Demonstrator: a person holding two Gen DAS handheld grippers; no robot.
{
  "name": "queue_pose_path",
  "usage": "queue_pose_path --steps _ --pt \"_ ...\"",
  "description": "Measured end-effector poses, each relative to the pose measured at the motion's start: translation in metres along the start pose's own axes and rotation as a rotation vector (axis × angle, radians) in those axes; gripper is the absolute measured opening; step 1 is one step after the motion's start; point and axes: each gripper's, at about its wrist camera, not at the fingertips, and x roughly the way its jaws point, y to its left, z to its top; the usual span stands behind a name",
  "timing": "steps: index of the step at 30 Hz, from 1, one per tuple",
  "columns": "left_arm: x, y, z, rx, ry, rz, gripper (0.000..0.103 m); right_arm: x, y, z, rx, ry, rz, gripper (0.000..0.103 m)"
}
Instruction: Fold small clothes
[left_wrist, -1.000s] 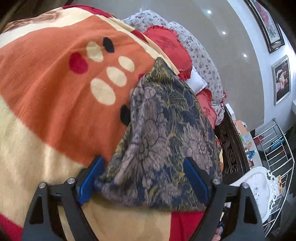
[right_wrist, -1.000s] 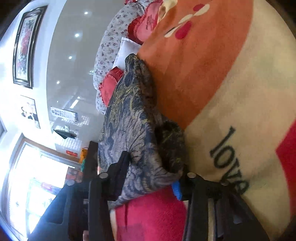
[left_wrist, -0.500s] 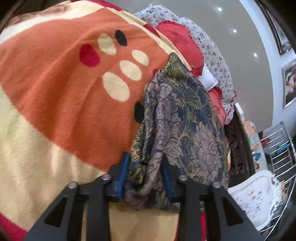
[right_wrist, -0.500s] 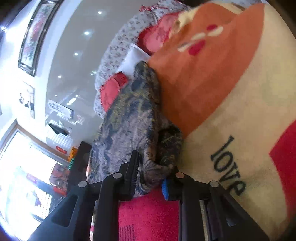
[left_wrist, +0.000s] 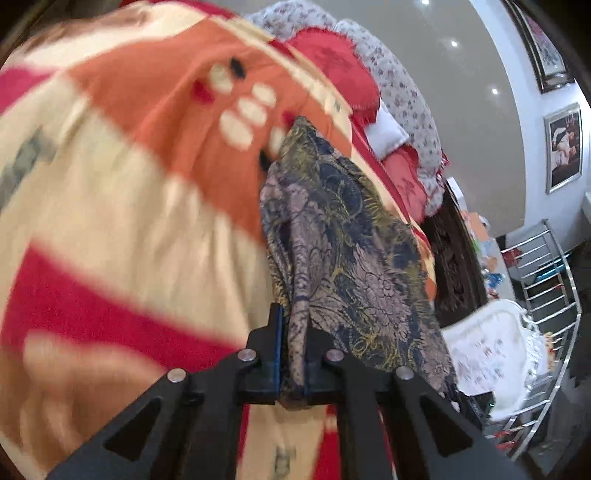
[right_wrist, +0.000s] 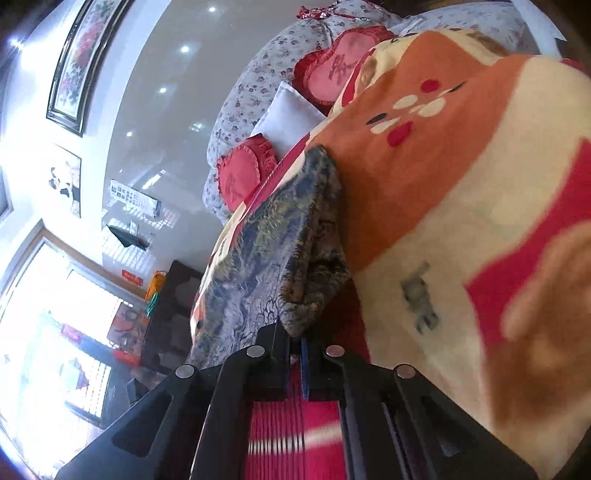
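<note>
A small garment of dark blue, gold and mauve floral cloth (left_wrist: 343, 243) lies along the edge of a bed covered by an orange, cream and red blanket (left_wrist: 122, 206). My left gripper (left_wrist: 294, 332) is shut on the garment's near corner, the cloth bunched between its blue pads. The same garment shows in the right wrist view (right_wrist: 273, 251). My right gripper (right_wrist: 294, 341) is shut on its other near corner. The cloth stretches away from both grippers toward the pillows.
Red heart-shaped cushions (left_wrist: 332, 70), a white pillow (right_wrist: 288, 118) and a floral quilt (left_wrist: 406, 96) lie at the head of the bed. A dark carved wooden cabinet (left_wrist: 454, 258) and a metal drying rack (left_wrist: 546, 280) stand beside the bed.
Both grippers have gone from open around the garment's near edge to shut on it. Both have pulled back and up, stretching the cloth.
</note>
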Motion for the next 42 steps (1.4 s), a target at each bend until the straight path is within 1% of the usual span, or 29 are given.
queue_pose_path --steps 3,6,7,9,10,11,12,13,14,15,17,18,19,21,22,23,24,25,26,27,29,32,33,34,36,37,38,39,42 --pt "-0.015 0.004 -0.025 0.001 0.036 -0.011 0.007 -0.033 -0.002 -0.018 0.015 0.015 -0.007 0.000" --pt "-0.024 0.004 -0.041 0.025 0.042 0.000 0.008 -0.061 -0.008 -0.037 0.056 0.014 -0.005 0.000" --pt "-0.023 0.003 -0.045 0.052 0.043 0.026 0.010 -0.066 -0.010 -0.041 0.062 0.015 -0.009 0.000" --pt "-0.013 0.005 -0.052 0.105 0.053 0.094 0.017 -0.067 -0.021 -0.047 0.092 0.034 -0.036 0.000" --pt "-0.008 0.007 -0.053 0.114 0.061 0.119 0.025 -0.069 -0.029 -0.049 0.132 0.035 -0.057 0.000" --pt "-0.006 0.012 -0.054 0.101 0.060 0.110 0.027 -0.074 -0.039 -0.050 0.190 0.028 -0.080 0.000" --pt "-0.006 0.017 -0.053 0.079 0.061 0.086 0.028 -0.076 -0.043 -0.048 0.219 0.016 -0.084 0.000" --pt "-0.006 0.020 -0.051 0.062 0.064 0.063 0.032 -0.082 -0.043 -0.046 0.234 -0.014 -0.094 0.000" --pt "-0.005 0.023 -0.050 0.055 0.070 0.038 0.038 -0.091 -0.038 -0.043 0.220 -0.054 -0.118 0.000" --pt "-0.005 0.024 -0.049 0.047 0.073 0.017 0.041 -0.098 -0.026 -0.038 0.170 -0.101 -0.160 0.000" --pt "-0.002 0.026 -0.049 0.025 0.070 -0.034 0.057 -0.105 0.003 -0.029 0.046 -0.149 -0.211 0.000" --pt "-0.001 0.024 -0.048 0.026 0.062 -0.050 0.060 -0.102 0.026 -0.024 -0.050 -0.170 -0.236 0.000" --pt "0.001 0.019 -0.047 0.031 0.057 -0.046 0.062 -0.097 0.043 -0.021 -0.110 -0.175 -0.245 0.000" --pt "0.003 0.010 -0.049 0.057 0.043 -0.007 0.062 -0.071 0.086 -0.018 -0.285 -0.138 -0.273 0.000" --pt "0.003 0.006 -0.051 0.077 0.036 0.021 0.055 -0.057 0.102 -0.018 -0.360 -0.117 -0.292 0.000" --pt "0.005 0.000 -0.054 0.107 0.028 0.075 0.022 -0.039 0.121 -0.021 -0.448 -0.098 -0.312 0.000" --pt "0.009 -0.004 -0.057 0.131 0.043 0.126 0.016 -0.017 0.142 -0.028 -0.555 -0.082 -0.336 0.000" --pt "0.013 -0.008 -0.059 0.141 0.048 0.164 0.016 0.002 0.156 -0.034 -0.622 -0.069 -0.354 0.000" --pt "0.013 -0.014 -0.062 0.159 0.031 0.207 0.016 0.026 0.171 -0.041 -0.686 -0.047 -0.373 0.000" --pt "0.014 -0.022 -0.065 0.193 0.022 0.257 0.016 0.043 0.176 -0.046 -0.707 -0.032 -0.387 0.000" --pt "0.018 -0.039 -0.072 0.258 -0.001 0.365 0.017 0.076 0.186 -0.050 -0.729 -0.002 -0.443 0.000" --pt "0.027 -0.054 -0.082 0.333 -0.030 0.482 0.020 0.122 0.189 -0.048 -0.744 0.027 -0.496 0.001" --pt "0.030 -0.057 -0.085 0.349 -0.040 0.510 0.020 0.135 0.186 -0.049 -0.734 0.047 -0.505 0.005" --pt "0.032 -0.058 -0.087 0.362 -0.046 0.525 0.021 0.147 0.179 -0.050 -0.722 0.068 -0.516 0.007" --pt "0.035 -0.064 -0.091 0.390 -0.059 0.557 0.021 0.170 0.158 -0.055 -0.717 0.115 -0.559 0.015" --pt "0.036 -0.065 -0.093 0.401 -0.062 0.570 0.022 0.179 0.143 -0.061 -0.715 0.147 -0.581 0.016" --pt "0.036 -0.065 -0.094 0.411 -0.065 0.581 0.022 0.182 0.134 -0.064 -0.699 0.151 -0.565 0.018" --pt "0.036 -0.064 -0.094 0.412 -0.068 0.584 0.022 0.175 0.135 -0.061 -0.682 0.128 -0.539 0.019" --pt "0.038 -0.064 -0.094 0.414 -0.071 0.595 0.022 0.170 0.133 -0.063 -0.674 0.127 -0.535 0.020"
